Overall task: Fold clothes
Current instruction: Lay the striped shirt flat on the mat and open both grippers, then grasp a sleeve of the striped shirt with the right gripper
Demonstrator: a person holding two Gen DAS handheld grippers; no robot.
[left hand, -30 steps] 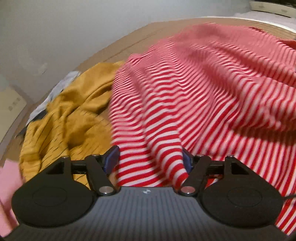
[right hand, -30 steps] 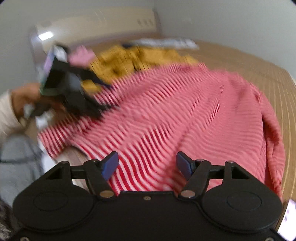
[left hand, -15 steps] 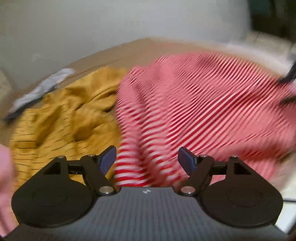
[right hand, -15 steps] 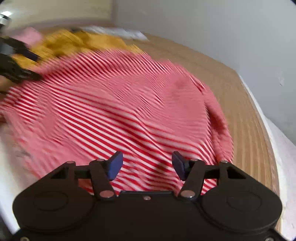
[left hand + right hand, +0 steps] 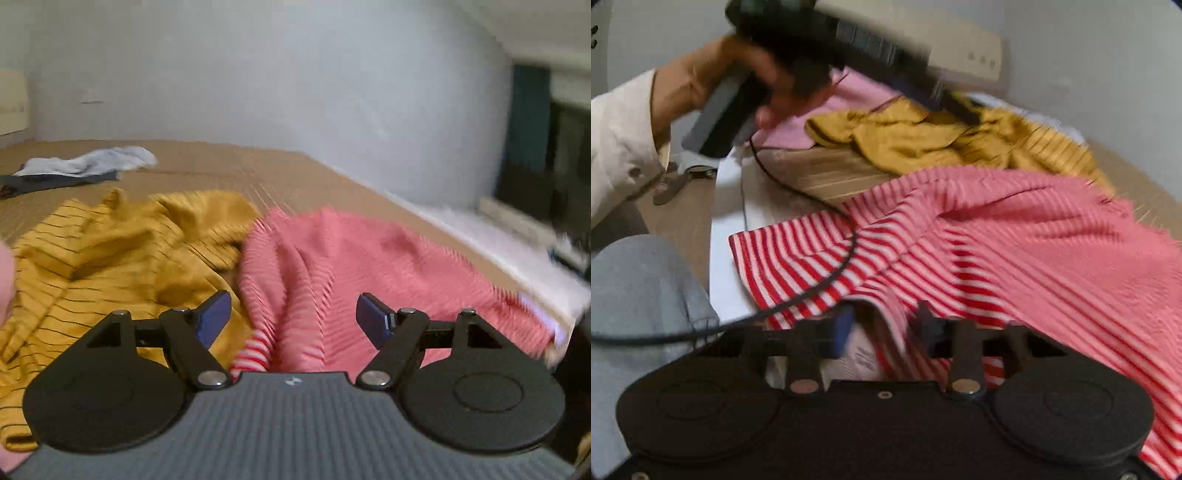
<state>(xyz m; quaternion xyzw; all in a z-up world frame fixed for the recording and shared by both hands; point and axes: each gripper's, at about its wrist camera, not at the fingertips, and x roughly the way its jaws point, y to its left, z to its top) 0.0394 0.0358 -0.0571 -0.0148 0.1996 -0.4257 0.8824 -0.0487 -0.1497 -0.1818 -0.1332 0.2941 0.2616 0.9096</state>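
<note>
**Striped shirt pinched at the right claw, left claw raised and free**

While the left gripper [image 5: 293,314] is held level above the bed, its blue pads are seen spread wide with nothing between them. The red-and-white striped shirt [image 5: 332,266] is spread ahead of and below that claw, a fold of it running under the gap; the mustard striped garment [image 5: 110,251] is bunched to the claw's left, touching the shirt's edge.

From the right wrist view, the left hand [image 5: 713,77] is seen lifted high, wrapped around its tool's handle, with a cream sleeve at the wrist and a black cable [image 5: 812,206] trailing down across the shirt [image 5: 1015,251].

The right gripper [image 5: 882,328] is kept low at the shirt's near hem, jaws drawn close with a ridge of striped cloth caught between them; motion blur leaves the firmness of the grip uncertain.

Count: one striped shirt, one mustard garment, one pink garment [image 5: 812,122] beyond the mustard one, one pale blue piece [image 5: 92,162] and one dark piece [image 5: 55,181] far ahead-left of the left claw.
</note>
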